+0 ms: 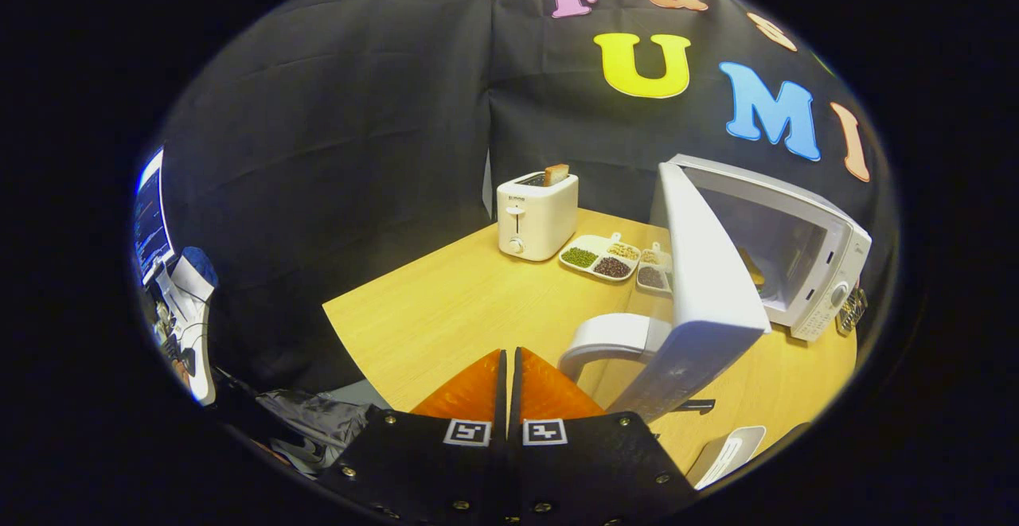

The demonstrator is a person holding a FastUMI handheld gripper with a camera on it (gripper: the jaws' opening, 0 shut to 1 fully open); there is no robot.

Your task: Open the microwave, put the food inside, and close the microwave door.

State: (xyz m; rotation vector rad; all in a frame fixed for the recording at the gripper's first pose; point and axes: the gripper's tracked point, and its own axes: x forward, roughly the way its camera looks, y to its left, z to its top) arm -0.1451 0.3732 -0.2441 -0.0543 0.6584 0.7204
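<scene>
White microwave stands right of centre, door swung open just right of the clenched, empty jaws.

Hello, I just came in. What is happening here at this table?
A person holds a gripper above the wooden table; its fingers are closed together, holding nothing. The microwave stands with its door swung wide open, and something yellowish seems to lie inside. The door's handle is just beside the fingers. Beyond them stand a toaster and sectioned dishes.
</scene>
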